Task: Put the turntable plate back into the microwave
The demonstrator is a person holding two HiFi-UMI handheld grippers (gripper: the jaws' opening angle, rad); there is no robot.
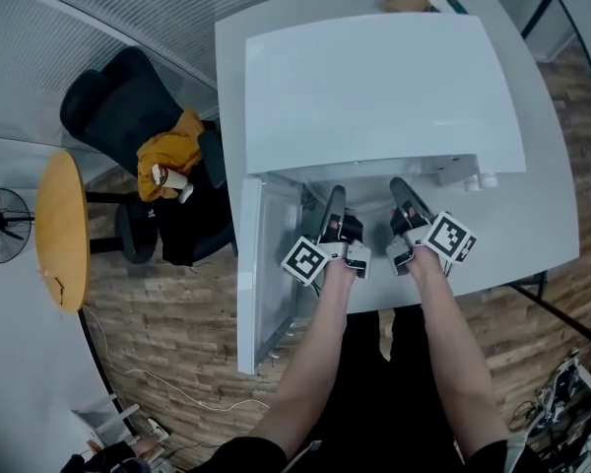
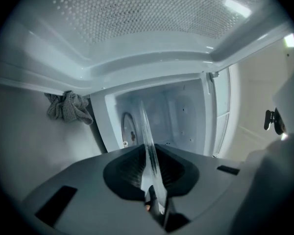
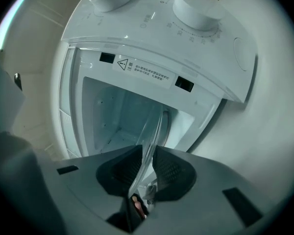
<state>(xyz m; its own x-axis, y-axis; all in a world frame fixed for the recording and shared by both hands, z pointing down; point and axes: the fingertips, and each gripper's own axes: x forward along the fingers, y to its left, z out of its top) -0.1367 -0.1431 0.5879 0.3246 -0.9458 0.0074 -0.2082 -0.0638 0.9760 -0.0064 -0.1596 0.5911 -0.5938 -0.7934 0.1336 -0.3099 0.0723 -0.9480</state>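
The clear glass turntable plate (image 2: 148, 141) is seen edge-on between the dark ribbed pads of my left gripper (image 2: 149, 166), which is shut on its rim. In the right gripper view the other side of the plate (image 3: 152, 133) runs between the pads of my right gripper (image 3: 146, 166), also shut on it. Both views look into the open white microwave cavity (image 2: 183, 111) just ahead. From the head view, the left gripper (image 1: 332, 201) and right gripper (image 1: 402, 193) reach side by side under the microwave's (image 1: 374, 87) front edge. The plate itself cannot be made out there.
The microwave door (image 1: 266, 264) hangs open to the left of my arms. Two white knobs (image 3: 196, 6) sit on the control panel. A ring (image 2: 128, 129) lies inside the cavity. A grey cloth (image 2: 66, 106) lies beside the microwave. A black chair with a yellow garment (image 1: 172, 151) stands left of the table.
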